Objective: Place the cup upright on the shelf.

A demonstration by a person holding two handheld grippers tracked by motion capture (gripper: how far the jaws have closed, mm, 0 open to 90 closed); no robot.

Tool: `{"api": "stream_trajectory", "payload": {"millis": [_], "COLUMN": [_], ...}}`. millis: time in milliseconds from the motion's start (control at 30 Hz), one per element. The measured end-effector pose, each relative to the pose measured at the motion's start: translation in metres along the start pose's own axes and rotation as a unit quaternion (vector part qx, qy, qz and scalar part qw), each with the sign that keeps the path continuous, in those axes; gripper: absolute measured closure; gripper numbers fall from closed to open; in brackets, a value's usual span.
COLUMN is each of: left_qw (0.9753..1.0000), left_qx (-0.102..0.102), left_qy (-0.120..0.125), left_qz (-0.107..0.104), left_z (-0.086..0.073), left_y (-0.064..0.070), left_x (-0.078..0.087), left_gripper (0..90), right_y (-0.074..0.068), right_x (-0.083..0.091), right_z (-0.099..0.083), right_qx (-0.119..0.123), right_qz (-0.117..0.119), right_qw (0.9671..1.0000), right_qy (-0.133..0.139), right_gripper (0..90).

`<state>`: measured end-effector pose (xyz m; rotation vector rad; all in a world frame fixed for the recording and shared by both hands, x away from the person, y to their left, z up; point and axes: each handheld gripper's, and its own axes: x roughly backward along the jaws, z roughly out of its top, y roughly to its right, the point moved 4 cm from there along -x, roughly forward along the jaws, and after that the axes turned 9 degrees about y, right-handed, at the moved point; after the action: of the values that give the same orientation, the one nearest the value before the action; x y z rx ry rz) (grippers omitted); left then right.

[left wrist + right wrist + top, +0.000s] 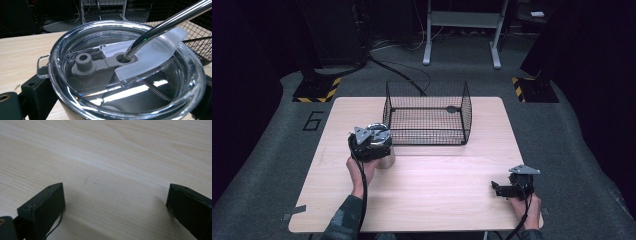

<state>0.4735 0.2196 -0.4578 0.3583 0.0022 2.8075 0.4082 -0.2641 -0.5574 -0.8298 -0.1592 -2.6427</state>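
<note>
A steel tumbler [386, 160] with a clear lid [130, 82] stands on the wooden table [437, 200], left of centre. A metal straw [162, 25] leans out through the lid's grey slider [100, 63]. My left gripper [379, 145] reaches over the tumbler from the near side. In the left gripper view the left gripper [120, 100] has one black jaw on each side of the cup, just under the rim, shut on it. My right gripper [504, 189] rests low near the table's front right. In its own view the right gripper [117, 202] is open over bare wood.
A black wire basket [428, 117] stands at the back centre of the table, just right of and behind the tumbler. It seems to hold a small dark object [452, 108] on its floor. Dark floor and stands surround the table.
</note>
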Motion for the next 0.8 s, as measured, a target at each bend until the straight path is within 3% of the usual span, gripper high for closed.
{"api": "stream_trajectory", "payload": {"millis": [233,467,800], "left_qw": [0.9999,0.9986,0.9958], "left_qx": [-0.008,-0.029,-0.038], "left_qy": [0.003,0.006,0.005], "left_qz": [-0.012,-0.045,-0.083], "left_z": [0.007,0.026,0.041], "left_y": [-0.003,0.003,0.015], "left_x": [0.01,0.028,0.036], "left_gripper": [3.7,3.7,3.7], "right_y": [0.0,0.0,0.0], "right_x": [0.0,0.0,0.0], "right_z": [0.0,0.0,0.0], "right_qx": [-0.001,-0.001,0.0], "right_qz": [0.001,0.001,0.001], "right_qw": [1.0,1.0,1.0], "right_qy": [0.003,0.003,0.003], "right_gripper": [1.5,1.5,1.6]}}
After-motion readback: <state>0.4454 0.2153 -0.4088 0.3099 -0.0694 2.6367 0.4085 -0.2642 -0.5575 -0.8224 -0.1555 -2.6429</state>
